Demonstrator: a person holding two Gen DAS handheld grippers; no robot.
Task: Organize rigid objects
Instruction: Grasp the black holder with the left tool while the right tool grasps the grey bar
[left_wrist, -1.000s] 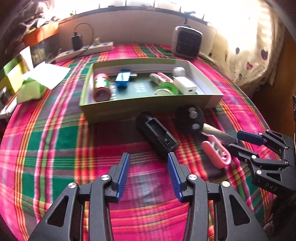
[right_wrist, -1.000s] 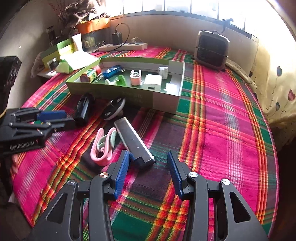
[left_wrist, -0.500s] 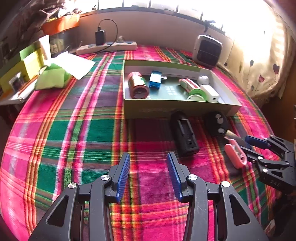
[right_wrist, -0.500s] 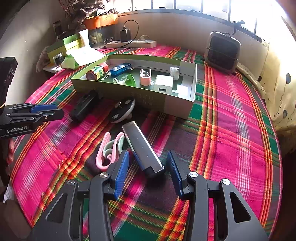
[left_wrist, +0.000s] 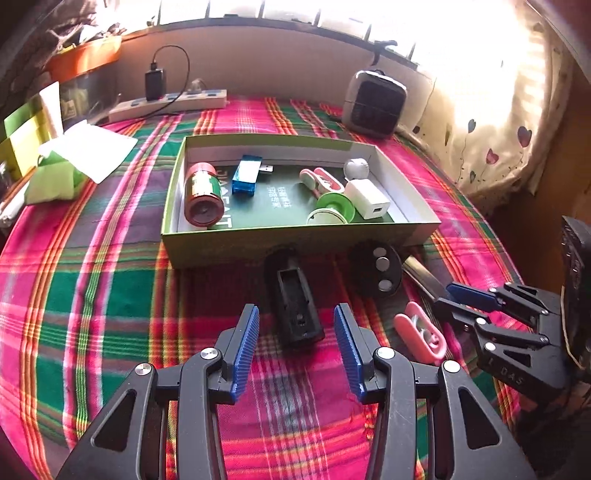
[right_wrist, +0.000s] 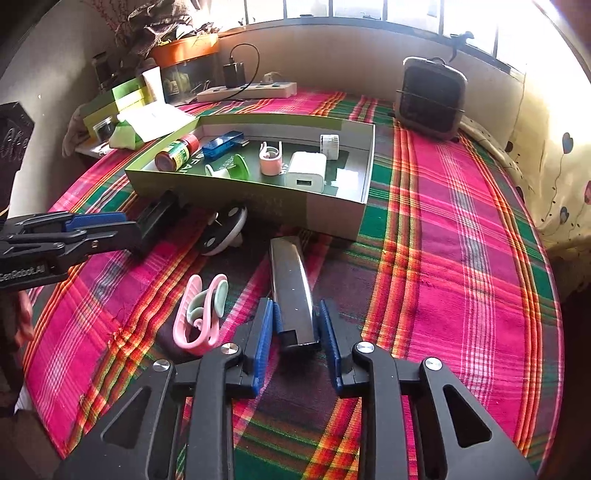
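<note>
We work on a round table under a plaid cloth (right_wrist: 443, 229), pink, green and orange, beside a bright window with a curtain (left_wrist: 498, 147). A power strip (left_wrist: 170, 105) and a small heater (right_wrist: 430, 98) stand at the far edge. Our right gripper (right_wrist: 297, 325) has just closed on the metal bar (right_wrist: 291, 291) before the green box (right_wrist: 258, 199). Our left gripper (left_wrist: 295, 332) stands half open around the black holder (left_wrist: 295, 302), not touching it.
</note>
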